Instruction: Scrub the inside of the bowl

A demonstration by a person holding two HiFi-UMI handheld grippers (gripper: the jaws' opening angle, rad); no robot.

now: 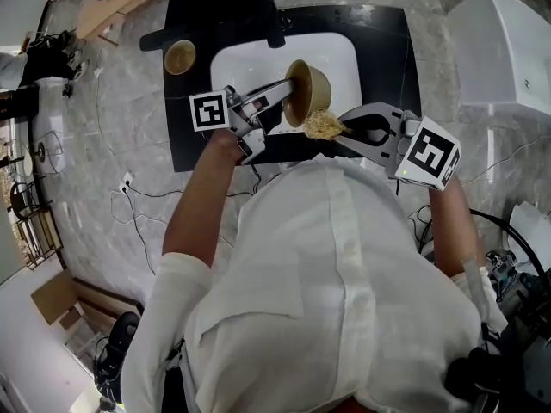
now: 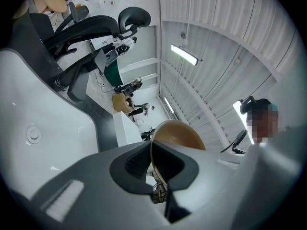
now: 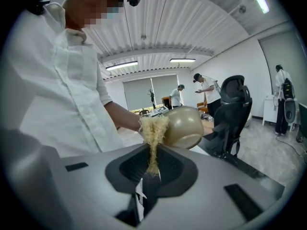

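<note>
Overhead, we see the bowl [image 1: 310,89] tipped on its side above the white sink basin [image 1: 344,58], its mouth turned toward five o'clock. The left gripper [image 1: 288,87] has its jaws clamped on the bowl's rim, one inside the wall and one outside, which the left gripper view [image 2: 152,164] shows plainly. The right gripper [image 1: 340,132] is closed on a pale fibrous scrubber [image 1: 323,126], whose free end meets the bowl's mouth. We think it touches the inner wall, though the rim hides the contact.

The basin is set into a black counter [image 1: 387,50], with a dark faucet [image 1: 271,15] at twelve o'clock. A second bowl [image 1: 180,57] sits upright on the counter at ten o'clock from the held one. Grey marbled floor [image 1: 112,144] surrounds the counter, with cables [image 1: 138,196] trailing at eight o'clock and a white cabinet [image 1: 508,50] at two o'clock. In the right gripper view we see a black office chair [image 3: 235,109] and people standing [image 3: 206,92] under a ribbed ceiling.
</note>
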